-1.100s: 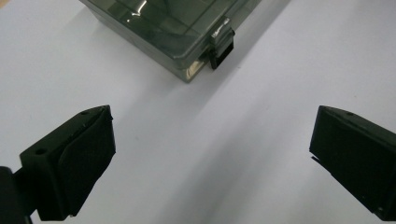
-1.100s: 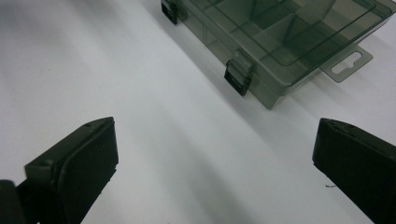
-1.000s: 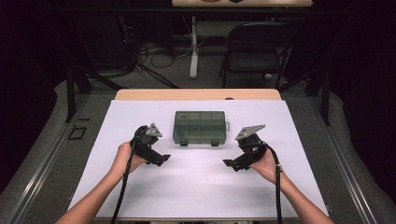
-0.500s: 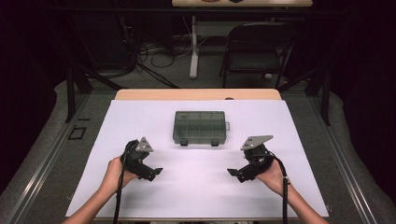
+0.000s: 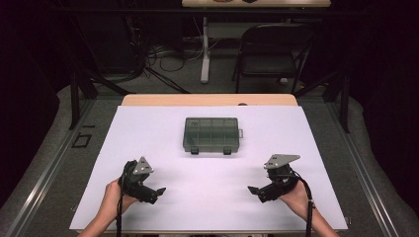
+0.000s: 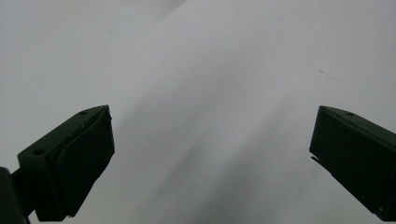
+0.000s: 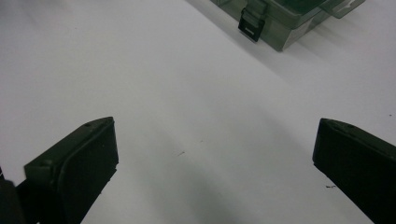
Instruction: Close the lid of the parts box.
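High view: smoky-green compartment box sits lid shut at the middle of the white counter, toward the far side, two latches on its near edge. Left claw and right claw are both low over the near part of the counter, well apart from the box and from each other, tips turned inward toward one another. Each is held in a hand, left hand and right hand, cables trailing back off the near edge.

Left claw view: jaws wide apart, nothing between them, just bare white counter and soft shadow. No box in frame.

Right claw view: jaws wide apart too, nothing held. This one catches a corner of the box at the top, with one black latch on its side wall, clear of the jaws.

Behind the counter in the high view: a folding chair and cabling on the floor.
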